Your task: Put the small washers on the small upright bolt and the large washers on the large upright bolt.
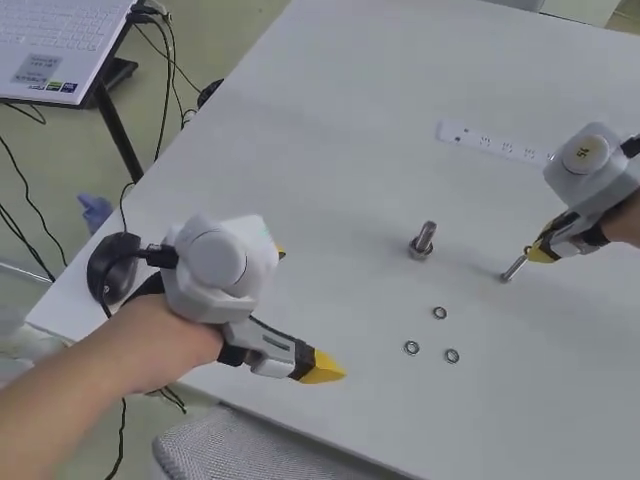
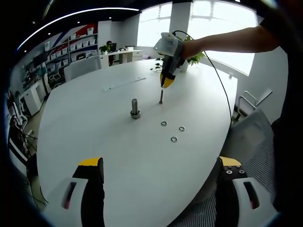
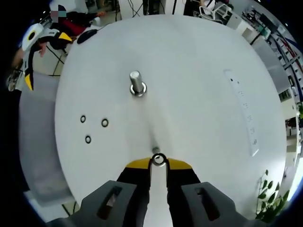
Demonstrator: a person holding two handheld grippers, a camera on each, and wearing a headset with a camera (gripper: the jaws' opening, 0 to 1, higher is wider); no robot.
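The left tool (image 2: 160, 163) hangs over the near edge of the white table (image 1: 330, 150), gripped by a hand (image 1: 150, 340). In the left gripper view its 2 yellow-tipped jaws stand wide apart with nothing between them. The right tool (image 1: 541, 254) is at the far right of the table, tips pointing down at the top of the small upright bolt (image 1: 513, 267). In the right gripper view its jaws are drawn in close on a small washer (image 3: 159, 160), pinched between the yellow tips right at the bolt's top end. Whether the ring is already over the thread, I cannot tell. The large upright bolt (image 1: 424, 240) stands to the left of the small one, near it but apart, on a wider base. 3 loose washers (image 1: 439, 313) lie flat on the table nearer the person than both bolts, close together but not touching, and well apart from either tool. A white power strip (image 1: 495, 143) lies beyond the bolts. A laptop (image 1: 55, 40) sits on a stand off the table's left edge.
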